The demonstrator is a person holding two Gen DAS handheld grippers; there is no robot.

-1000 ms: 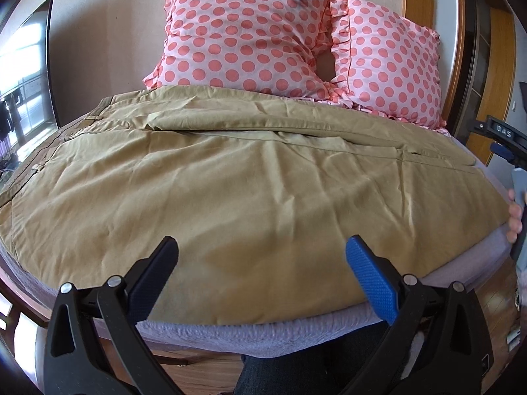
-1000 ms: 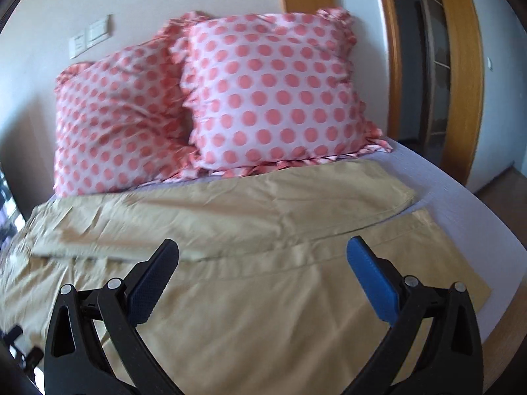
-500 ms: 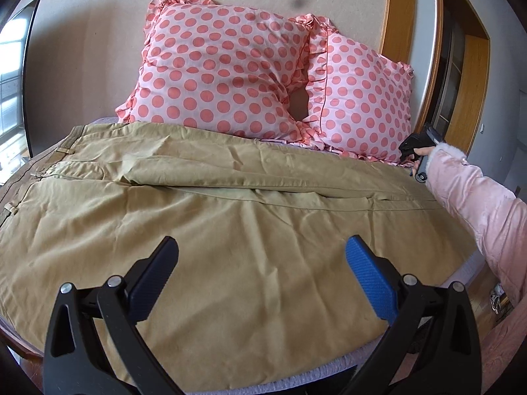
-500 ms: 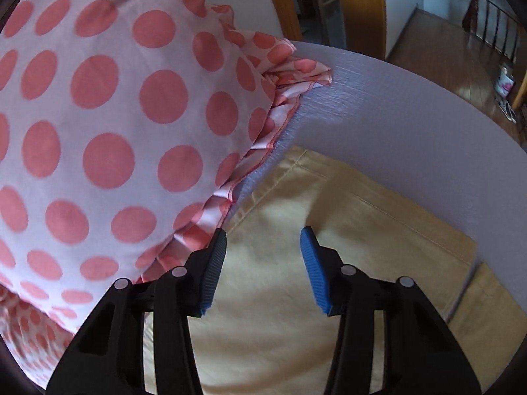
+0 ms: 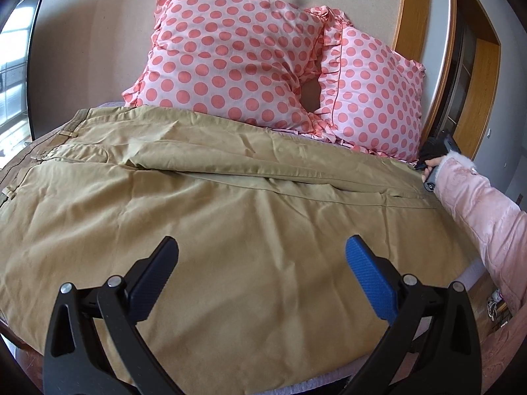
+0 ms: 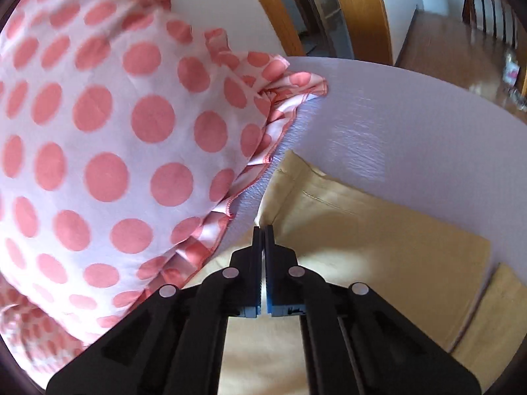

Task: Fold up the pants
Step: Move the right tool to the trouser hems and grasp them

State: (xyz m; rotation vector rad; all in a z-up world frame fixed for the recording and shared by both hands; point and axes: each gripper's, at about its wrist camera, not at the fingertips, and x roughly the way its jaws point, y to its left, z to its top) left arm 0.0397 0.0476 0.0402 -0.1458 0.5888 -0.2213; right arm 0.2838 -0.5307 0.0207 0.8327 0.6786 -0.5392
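Since half a second ago the right gripper (image 6: 262,230) has clamped: its blue-padded fingers, then parted over the cloth, are now pressed together on the far corner of the tan cotton pants (image 5: 230,230), pinching the hem edge of the upper leg. The left gripper's view has eased slightly closer to the bed, with little other change.

Going left to right in the left wrist view: a bright window (image 5: 13,75) sits at the far left edge. The waistband of the pants, with its belt loops, lies at the left side of the bed. The pants are spread flat across the lavender bedsheet (image 5: 329,381), one leg lying behind the other, a long crease running between them toward the right. The left gripper (image 5: 260,263) hovers released above the near leg, its black finger and blue finger wide apart and holding nothing. Behind the pants two pink pillows with coral polka dots and ruffled edges (image 5: 230,52) lean against the beige wall. At the right, an arm in a pale pink padded sleeve (image 5: 477,204) reaches to the leg ends, beside a wooden door frame (image 5: 418,10).

In the right wrist view, the spotted pillow fills the left, its ruffle just beside the pinched hem; the sheet lies bare to the right of the cloth, and a wooden floor (image 6: 444,46) shows beyond.
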